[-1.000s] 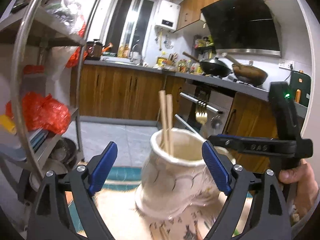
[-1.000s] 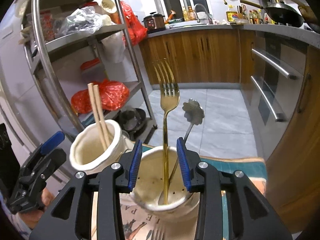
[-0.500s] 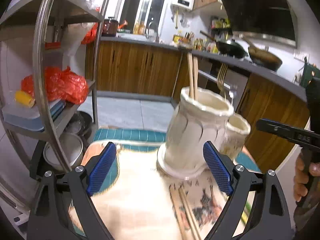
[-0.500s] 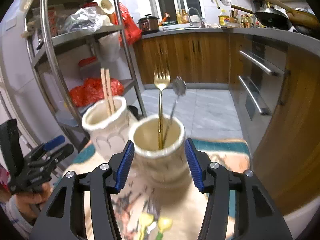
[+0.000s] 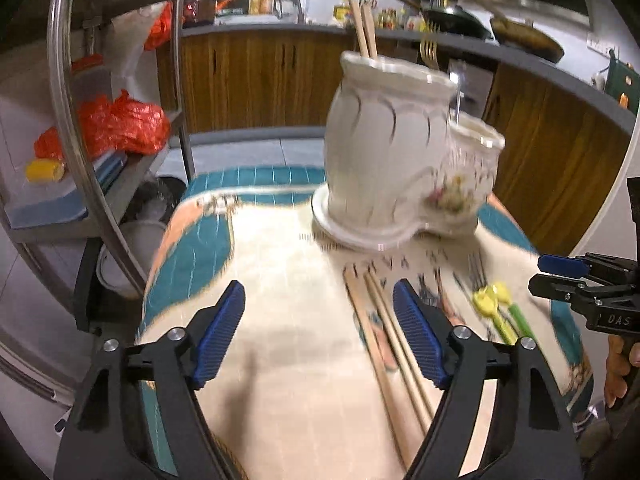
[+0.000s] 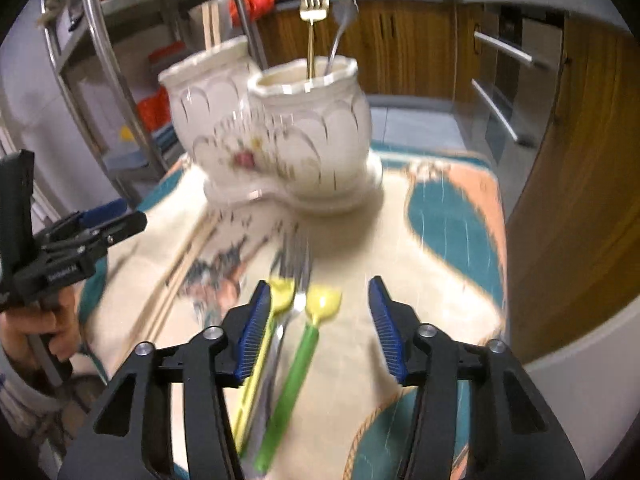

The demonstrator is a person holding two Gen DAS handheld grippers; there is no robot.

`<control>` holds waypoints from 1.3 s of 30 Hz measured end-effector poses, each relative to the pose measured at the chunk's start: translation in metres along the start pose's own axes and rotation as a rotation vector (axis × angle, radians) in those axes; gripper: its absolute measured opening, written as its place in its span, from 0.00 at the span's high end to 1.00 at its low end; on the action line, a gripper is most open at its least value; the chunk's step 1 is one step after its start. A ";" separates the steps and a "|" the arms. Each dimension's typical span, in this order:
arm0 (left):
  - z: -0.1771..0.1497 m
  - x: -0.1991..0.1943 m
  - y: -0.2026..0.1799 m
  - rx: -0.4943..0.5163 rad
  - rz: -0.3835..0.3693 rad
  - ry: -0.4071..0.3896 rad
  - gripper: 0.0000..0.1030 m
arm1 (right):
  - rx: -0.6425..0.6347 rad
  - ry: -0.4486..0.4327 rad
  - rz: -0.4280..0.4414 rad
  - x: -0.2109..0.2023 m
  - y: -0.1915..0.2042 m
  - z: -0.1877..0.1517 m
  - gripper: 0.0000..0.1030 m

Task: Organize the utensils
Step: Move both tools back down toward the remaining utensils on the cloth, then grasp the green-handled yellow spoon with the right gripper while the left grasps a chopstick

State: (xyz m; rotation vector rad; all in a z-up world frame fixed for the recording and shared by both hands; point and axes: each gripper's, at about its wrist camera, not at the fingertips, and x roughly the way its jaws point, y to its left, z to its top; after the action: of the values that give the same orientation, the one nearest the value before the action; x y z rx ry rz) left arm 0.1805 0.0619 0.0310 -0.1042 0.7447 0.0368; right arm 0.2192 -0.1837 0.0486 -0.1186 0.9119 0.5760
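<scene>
- Both cameras are now looking further down at the counter than a second ago; the two jars, which were filling the middle of both views, are now sitting higher and farther away in each view, and the loose utensils on the cloth are coming into sight.
- Left wrist view: the left tongs (image 5: 320,332) are standing wide with nothing between the blue pads, and the jaws are closing a little at this moment.
- A pair of loose chopsticks (image 5: 390,340) is lying on the patterned cloth (image 5: 280,280), just beside the right pad and running under it toward the camera.
- The tall jar (image 5: 380,140) is standing at the far end of the cloth and is holding two chopsticks upright; the shorter jar (image 5: 472,176) is touching it on the right.
- The right tongs (image 5: 560,276) are showing at the right edge, with fingers of a hand (image 5: 618,368) below them.
- Right wrist view: the right tongs (image 6: 316,320) are half open and are closing slightly; they are gripping nothing.
- A green-handled spoon (image 6: 300,368) is lying between the pads, apart from both; a yellow-handled spoon (image 6: 272,320) and a metal fork (image 6: 296,268) are lying at the left pad, but I cannot tell if they are touching it.
- The shorter jar (image 6: 316,136) is holding a gold fork (image 6: 312,12) and a silver utensil, blurred.
- The left tongs (image 6: 100,224) are showing at the left edge.
</scene>
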 end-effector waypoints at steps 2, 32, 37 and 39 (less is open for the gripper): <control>-0.005 0.001 -0.002 0.013 0.002 0.022 0.32 | 0.003 0.016 0.011 0.001 -0.002 -0.007 0.52; -0.009 0.033 -0.027 0.269 0.017 0.264 0.63 | -0.245 0.276 -0.072 0.021 0.021 -0.017 0.85; 0.000 0.040 -0.028 0.300 -0.002 0.344 0.67 | -0.331 0.400 -0.114 0.025 0.018 -0.009 0.85; 0.005 0.043 -0.028 0.308 -0.012 0.382 0.69 | -0.333 0.439 -0.106 0.027 0.013 -0.005 0.85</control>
State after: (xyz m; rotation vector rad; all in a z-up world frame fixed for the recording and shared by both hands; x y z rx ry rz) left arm 0.2175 0.0341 0.0076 0.1832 1.1220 -0.1125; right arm 0.2214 -0.1629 0.0263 -0.6093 1.2188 0.6110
